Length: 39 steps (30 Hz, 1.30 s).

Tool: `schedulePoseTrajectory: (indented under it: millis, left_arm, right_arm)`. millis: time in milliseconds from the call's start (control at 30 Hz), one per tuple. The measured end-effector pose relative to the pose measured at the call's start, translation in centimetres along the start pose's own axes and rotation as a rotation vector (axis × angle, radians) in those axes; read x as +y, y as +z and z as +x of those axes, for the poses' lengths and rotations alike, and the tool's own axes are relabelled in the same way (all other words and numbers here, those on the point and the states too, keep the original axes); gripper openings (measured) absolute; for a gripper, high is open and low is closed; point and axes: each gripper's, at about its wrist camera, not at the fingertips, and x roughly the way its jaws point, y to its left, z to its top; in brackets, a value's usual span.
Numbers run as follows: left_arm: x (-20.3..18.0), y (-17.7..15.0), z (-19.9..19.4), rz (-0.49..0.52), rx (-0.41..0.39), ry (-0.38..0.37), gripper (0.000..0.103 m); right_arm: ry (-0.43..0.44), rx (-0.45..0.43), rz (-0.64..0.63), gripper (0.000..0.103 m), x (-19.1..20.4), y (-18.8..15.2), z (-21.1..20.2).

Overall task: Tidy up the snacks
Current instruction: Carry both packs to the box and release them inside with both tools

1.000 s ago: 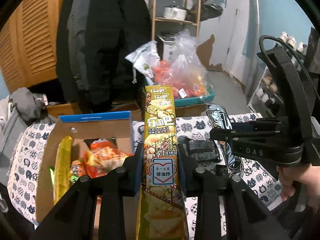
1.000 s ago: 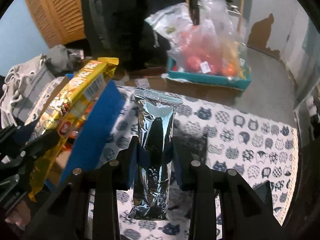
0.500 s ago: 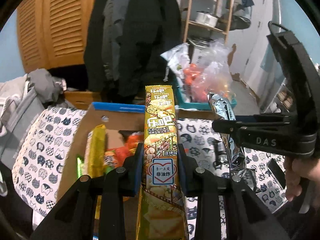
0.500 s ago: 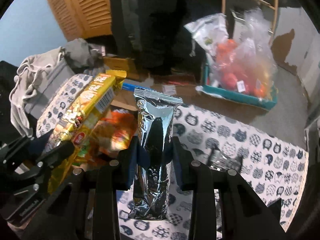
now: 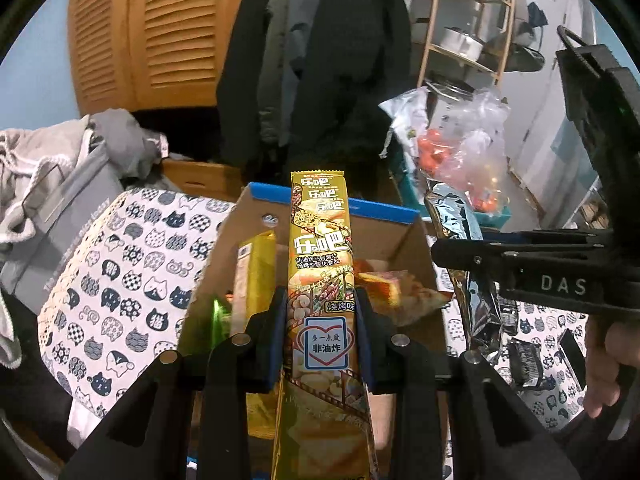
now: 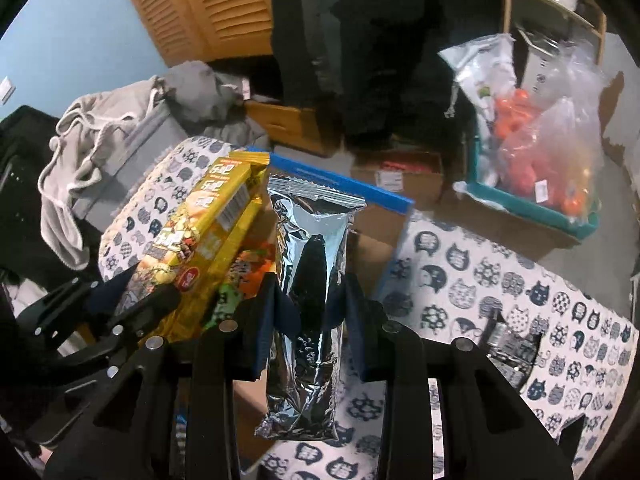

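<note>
My left gripper (image 5: 320,320) is shut on a long yellow snack pack (image 5: 322,248) and holds it upright over an open cardboard box with a blue rim (image 5: 376,210). The box holds another yellow pack (image 5: 254,276) and orange packets (image 5: 400,296). My right gripper (image 6: 310,308) is shut on a silver foil snack pack (image 6: 310,264), held just right of the yellow pack (image 6: 200,232) over the box (image 6: 352,186). The right gripper also shows in the left wrist view (image 5: 520,264) with the silver pack (image 5: 464,256).
The box stands on a table with a cat-print cloth (image 6: 500,280). A dark packet (image 6: 508,344) lies on the cloth at right. A grey box with clothes (image 5: 60,200) is at left. A teal bin with plastic bags (image 6: 540,140) stands behind.
Both grippers have moved left and over the box with their packs. The box has come from the left side to under both packs.
</note>
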Motion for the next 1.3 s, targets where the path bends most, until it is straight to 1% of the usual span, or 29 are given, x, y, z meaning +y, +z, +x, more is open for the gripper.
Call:
schedulePoseTrajectory:
  millis: [233,567,600,633,700,733,767,833,900,967,1033,1300]
  left_arm:
    - [1.8,-0.2,0.6,-0.04,0.029,0.018,0.031]
    - [2.5,-0.2,0.5,-0.065,0.038,0.038,0.032]
    - [2.5,-0.2,0.5,-0.067,0.039,0.04,0.032]
    - [2.6,-0.2,0.5,-0.068,0.042,0.04,0.033]
    - [2.6,-0.2,0.6,-0.073,0.049,0.04,0.041]
    - [2.6,-0.2,0.6,-0.076,0.049,0.043,0.048]
    - [2.6,-0.3,0.6,-0.077,0.049,0.045,0.053]
    - [2.2,-0.3,0.6,-0.072,0.05,0.044,0.056]
    - [1.8,-0.3,0.6,-0.058,0.052,0.042,0.057]
    - [1.3,-0.3,0.5,-0.049,0.052,0.04,0.063]
    - [0.7,-0.3,0.4,-0.038,0.047,0.037,0.065]
    - [-1.7,-0.4,0.5,0.009,0.06,0.013,0.066]
  right_arm:
    - [0.035,0.025,-0.013,0.031,2.1,0.0,1.3]
    - [0.085,0.065,-0.044,0.032,4.0,-0.3,2.4]
    - [0.085,0.066,-0.043,0.035,4.0,-0.3,2.4]
    - [0.085,0.065,-0.039,0.042,4.0,-0.4,2.3]
    - [0.081,0.059,-0.033,0.044,3.8,-0.4,2.1]
    - [0.079,0.057,-0.026,0.045,3.6,-0.4,2.0]
    - [0.079,0.055,-0.02,0.046,3.4,-0.4,1.9]
    - [0.074,0.048,-0.004,0.055,2.8,-0.4,1.5]
    - [0.066,0.041,0.007,0.058,2.3,-0.4,1.2]
    - [0.057,0.034,0.021,0.06,1.7,-0.5,0.8]
    - [0.05,0.029,0.034,0.063,1.1,-0.6,0.4]
    - [0.001,0.018,0.072,0.069,-1.5,-1.9,-1.1]
